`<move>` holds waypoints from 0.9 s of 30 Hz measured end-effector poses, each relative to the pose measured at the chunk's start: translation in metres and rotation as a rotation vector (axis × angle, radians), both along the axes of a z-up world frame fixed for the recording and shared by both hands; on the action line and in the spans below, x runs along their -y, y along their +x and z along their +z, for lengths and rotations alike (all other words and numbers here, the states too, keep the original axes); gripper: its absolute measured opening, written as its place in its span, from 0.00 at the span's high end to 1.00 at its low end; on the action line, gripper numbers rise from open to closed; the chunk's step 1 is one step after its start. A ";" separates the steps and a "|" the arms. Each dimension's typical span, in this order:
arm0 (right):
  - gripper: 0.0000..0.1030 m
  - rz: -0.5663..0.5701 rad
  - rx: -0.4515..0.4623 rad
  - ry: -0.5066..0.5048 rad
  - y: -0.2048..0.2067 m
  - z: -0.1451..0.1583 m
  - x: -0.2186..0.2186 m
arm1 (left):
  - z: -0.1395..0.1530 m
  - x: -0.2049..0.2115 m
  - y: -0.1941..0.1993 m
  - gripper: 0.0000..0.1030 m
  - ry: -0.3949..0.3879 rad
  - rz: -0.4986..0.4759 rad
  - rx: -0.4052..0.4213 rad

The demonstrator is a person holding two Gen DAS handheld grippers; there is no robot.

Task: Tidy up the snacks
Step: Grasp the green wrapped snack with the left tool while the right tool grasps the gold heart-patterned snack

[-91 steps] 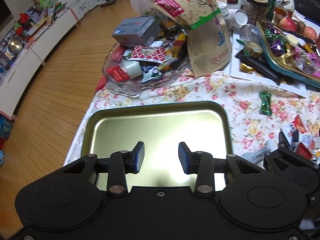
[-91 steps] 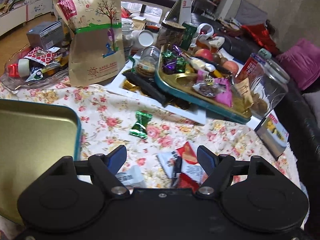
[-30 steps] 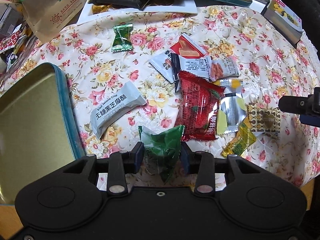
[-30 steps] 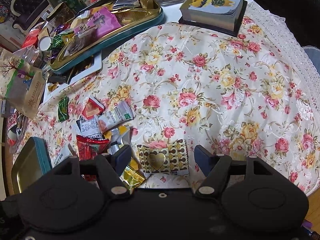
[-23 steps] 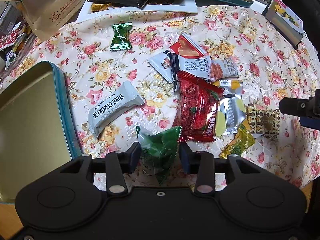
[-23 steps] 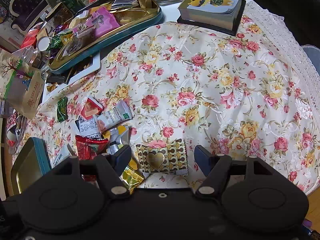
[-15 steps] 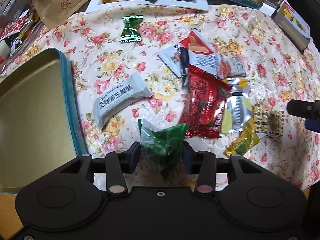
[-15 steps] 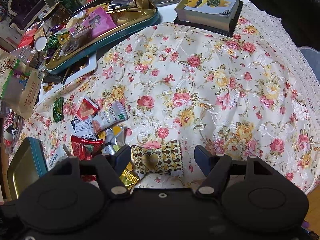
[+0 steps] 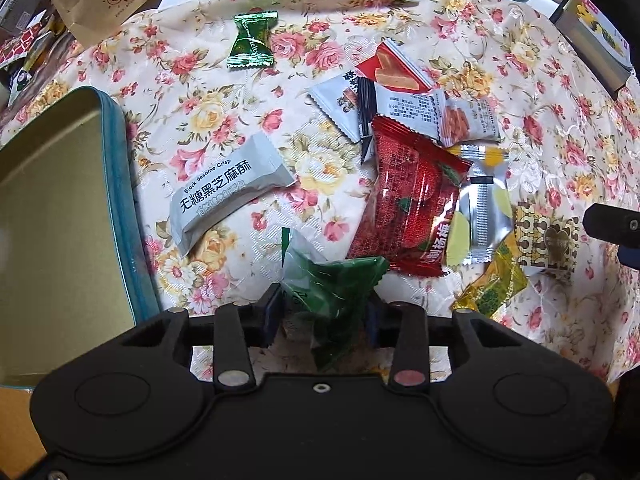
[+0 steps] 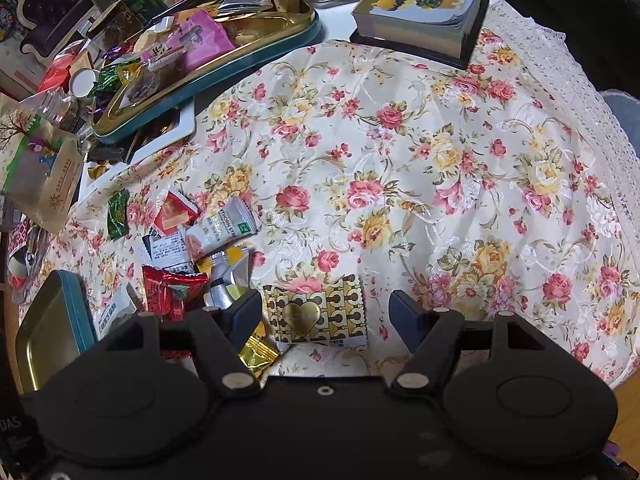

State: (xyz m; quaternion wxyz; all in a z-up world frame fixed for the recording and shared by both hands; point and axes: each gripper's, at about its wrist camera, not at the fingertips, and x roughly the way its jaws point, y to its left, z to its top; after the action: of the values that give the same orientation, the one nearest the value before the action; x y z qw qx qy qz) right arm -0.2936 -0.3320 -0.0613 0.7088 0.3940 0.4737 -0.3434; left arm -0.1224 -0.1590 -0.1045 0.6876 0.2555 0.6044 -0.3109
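Observation:
Loose snack packets lie on the floral cloth. My left gripper (image 9: 325,314) points straight down over a green packet (image 9: 332,292); its jaws are closing, and the packet's sides touch both pads. Beyond it lie a red packet (image 9: 412,200), a grey sesame-crisp packet (image 9: 224,192), a silver one (image 9: 482,216) and a green candy (image 9: 250,40). My right gripper (image 10: 326,314) stands open around a gold heart-patterned packet (image 10: 316,316), which lies flat nearer the left finger, untouched. An empty gold tin with a teal rim (image 9: 120,200) sits at the left.
A full teal-rimmed tray (image 10: 256,60) of sweets, a brown paper pouch (image 10: 40,176) and a thick small book (image 10: 424,12) stand at the table's far side. The cloth's lace edge (image 10: 576,92) runs along the right. The right gripper's finger (image 9: 612,224) shows in the left view.
Three seconds ago the left gripper hung over the empty tin; both grippers have since come over the loose packets. In the last second neither visibly moved.

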 end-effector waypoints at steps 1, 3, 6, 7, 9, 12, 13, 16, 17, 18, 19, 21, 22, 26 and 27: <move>0.28 -0.003 -0.004 0.002 -0.001 -0.001 0.001 | 0.000 -0.002 -0.002 0.54 0.001 0.001 0.001; 0.28 -0.010 -0.011 0.005 -0.002 -0.004 0.002 | 0.000 -0.003 -0.003 0.54 0.008 0.005 -0.002; 0.27 -0.019 -0.020 0.020 -0.002 -0.009 0.003 | 0.000 -0.003 -0.004 0.55 0.022 0.015 -0.027; 0.27 -0.018 -0.022 0.030 -0.001 -0.011 0.003 | 0.000 -0.004 -0.004 0.55 0.024 0.017 -0.033; 0.27 -0.018 -0.027 0.052 0.000 -0.015 0.001 | 0.001 -0.006 -0.005 0.55 0.037 0.014 -0.033; 0.27 -0.010 -0.039 0.070 0.004 -0.020 -0.002 | 0.005 -0.010 -0.004 0.55 0.039 0.016 -0.018; 0.27 -0.008 -0.036 0.081 0.004 -0.021 -0.003 | 0.007 -0.011 -0.004 0.55 0.039 0.017 -0.014; 0.27 -0.024 -0.006 0.190 0.004 -0.028 -0.004 | 0.016 -0.013 -0.003 0.55 0.033 0.021 0.000; 0.27 -0.031 0.003 0.233 0.004 -0.031 -0.004 | 0.018 -0.013 -0.003 0.55 0.031 0.022 0.007; 0.27 -0.039 0.009 0.269 0.004 -0.035 -0.004 | 0.023 -0.015 -0.001 0.55 0.028 0.023 0.016; 0.27 -0.049 0.009 0.294 0.005 -0.039 -0.004 | 0.025 -0.015 -0.001 0.55 0.026 0.024 0.025; 0.27 -0.085 0.003 0.312 0.004 -0.045 -0.002 | 0.029 -0.015 -0.001 0.55 0.022 0.023 0.044; 0.27 -0.106 -0.001 0.310 0.005 -0.048 -0.001 | 0.031 -0.015 -0.001 0.55 0.019 0.022 0.052; 0.27 -0.183 0.028 0.268 0.006 -0.044 0.010 | 0.038 -0.016 -0.002 0.54 0.000 0.011 0.070; 0.27 -0.202 0.027 0.230 0.007 -0.041 0.012 | 0.040 -0.016 -0.002 0.54 -0.005 0.009 0.071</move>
State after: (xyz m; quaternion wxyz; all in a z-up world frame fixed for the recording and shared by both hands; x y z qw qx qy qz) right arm -0.2871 -0.3438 -0.1021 0.6272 0.5230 0.4581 -0.3511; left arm -0.1241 -0.1427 -0.0650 0.7108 0.2618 0.5799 -0.2999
